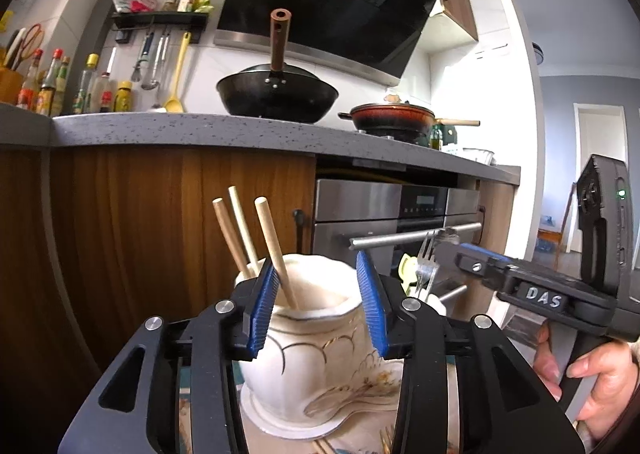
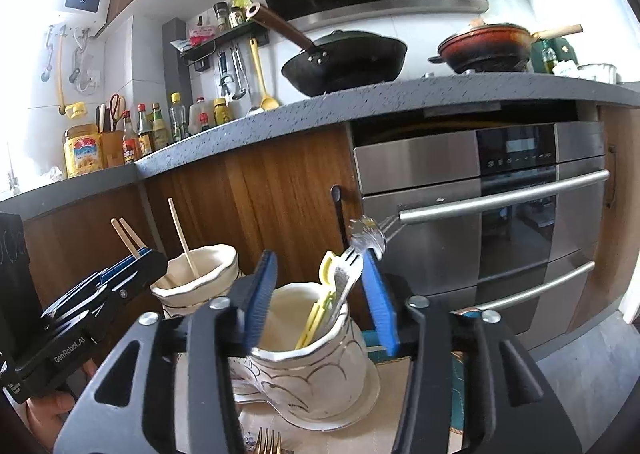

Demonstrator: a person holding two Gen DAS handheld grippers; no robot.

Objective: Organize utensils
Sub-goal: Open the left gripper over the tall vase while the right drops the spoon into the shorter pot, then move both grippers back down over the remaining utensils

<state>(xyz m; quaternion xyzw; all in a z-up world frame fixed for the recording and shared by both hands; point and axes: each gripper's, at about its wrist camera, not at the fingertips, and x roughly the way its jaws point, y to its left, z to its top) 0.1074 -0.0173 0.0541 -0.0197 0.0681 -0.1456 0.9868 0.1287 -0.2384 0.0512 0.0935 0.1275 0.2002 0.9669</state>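
In the left wrist view, the left hand-held gripper (image 1: 320, 302) fills the lower centre, its blue pads spread wide with nothing between them but the rim of a cream vase-shaped holder (image 1: 316, 366) standing beyond. Three wooden chopsticks (image 1: 268, 246) lean out of that holder, toward the upper left. At the right of this frame the right hand-held gripper (image 1: 452, 246) reaches in from the side; whether its pads are parted or pressed together there I cannot tell.

In the right wrist view, the right hand-held gripper (image 2: 320, 294) sits at lower centre with its pads wide apart, nothing clamped. Just beyond stands a second cream holder (image 2: 308, 366) containing a silver fork (image 2: 360, 254) and a yellow utensil (image 2: 320, 302); the fork's ornate handle rises beside the right-hand pad. The chopstick holder (image 2: 196, 274) appears at left. A gold fork (image 2: 268, 442) shows at the bottom edge on the table (image 2: 424, 386). Behind are an oven (image 2: 500, 214), a black wok (image 2: 344, 62) and a red pot (image 2: 488, 42).
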